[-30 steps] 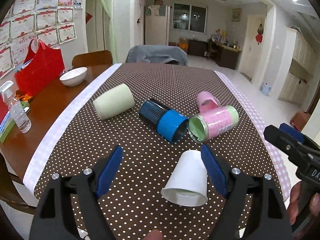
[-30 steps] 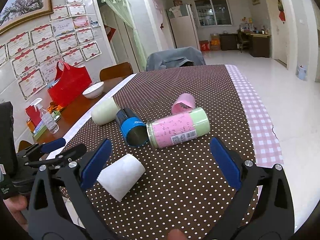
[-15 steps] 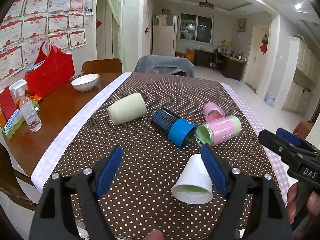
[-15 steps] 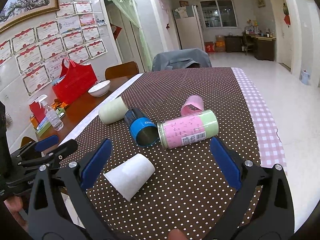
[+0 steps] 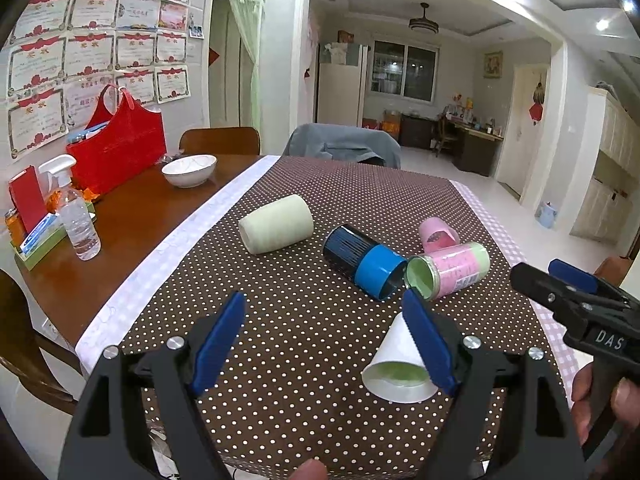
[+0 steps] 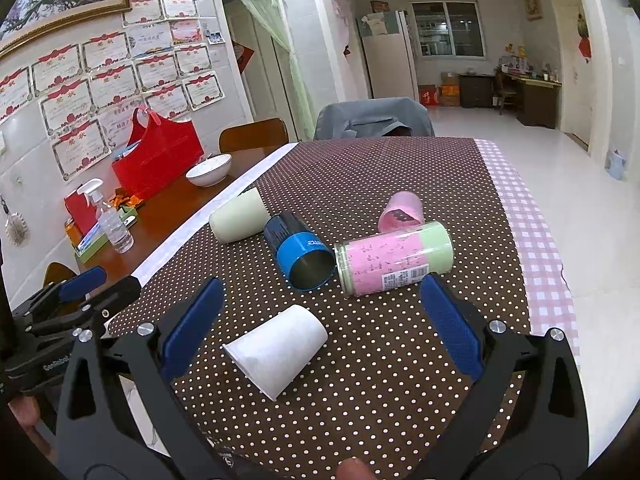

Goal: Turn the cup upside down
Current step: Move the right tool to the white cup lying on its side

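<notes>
Lying sideways on dotted cloth [image 6: 384, 360], a tapered white paper cup [image 6: 278, 350].

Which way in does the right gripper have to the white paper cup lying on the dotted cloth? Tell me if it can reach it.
Probably yes. The white paper cup lies on its side just ahead of the right gripper, whose fingers are open wide. Nothing stands between them; the blue cup lies farther back.

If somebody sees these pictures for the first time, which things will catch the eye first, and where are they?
First, the five cups lying on their sides on the dotted tablecloth: the white paper cup nearest, then the blue cup and the pink-and-green cup mouth by mouth. Both claws, left claw and right claw, stand open, holding nothing. The red bag glows at the far left.
</notes>
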A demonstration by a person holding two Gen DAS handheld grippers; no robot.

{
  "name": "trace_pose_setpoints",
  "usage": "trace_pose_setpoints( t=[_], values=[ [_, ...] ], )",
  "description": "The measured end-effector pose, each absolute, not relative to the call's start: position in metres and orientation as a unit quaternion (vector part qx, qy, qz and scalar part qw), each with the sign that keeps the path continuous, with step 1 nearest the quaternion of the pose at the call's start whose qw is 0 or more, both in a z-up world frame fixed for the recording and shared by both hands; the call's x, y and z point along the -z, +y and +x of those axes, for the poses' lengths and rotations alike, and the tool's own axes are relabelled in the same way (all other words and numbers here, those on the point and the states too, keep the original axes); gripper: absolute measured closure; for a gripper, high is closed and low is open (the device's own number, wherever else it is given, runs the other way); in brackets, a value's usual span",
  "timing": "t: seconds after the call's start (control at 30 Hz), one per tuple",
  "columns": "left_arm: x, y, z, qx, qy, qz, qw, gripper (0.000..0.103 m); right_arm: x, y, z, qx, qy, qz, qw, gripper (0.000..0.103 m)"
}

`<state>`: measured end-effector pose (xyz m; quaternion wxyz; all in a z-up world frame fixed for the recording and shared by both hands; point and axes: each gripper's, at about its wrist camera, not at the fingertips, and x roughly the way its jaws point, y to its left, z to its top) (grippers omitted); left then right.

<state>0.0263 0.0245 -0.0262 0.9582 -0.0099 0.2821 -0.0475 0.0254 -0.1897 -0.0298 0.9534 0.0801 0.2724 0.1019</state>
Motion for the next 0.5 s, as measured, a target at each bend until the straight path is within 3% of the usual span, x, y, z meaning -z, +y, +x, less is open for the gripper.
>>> trace_pose_setpoints(
  t=[0.5],
  values=[
    [0.043,0.041,0.037,0.03,0.287,-0.014,0.957,0.024,0.053,-0.172,0.055,-0.145,0.348,0.103,0.92,0.006]
  ],
)
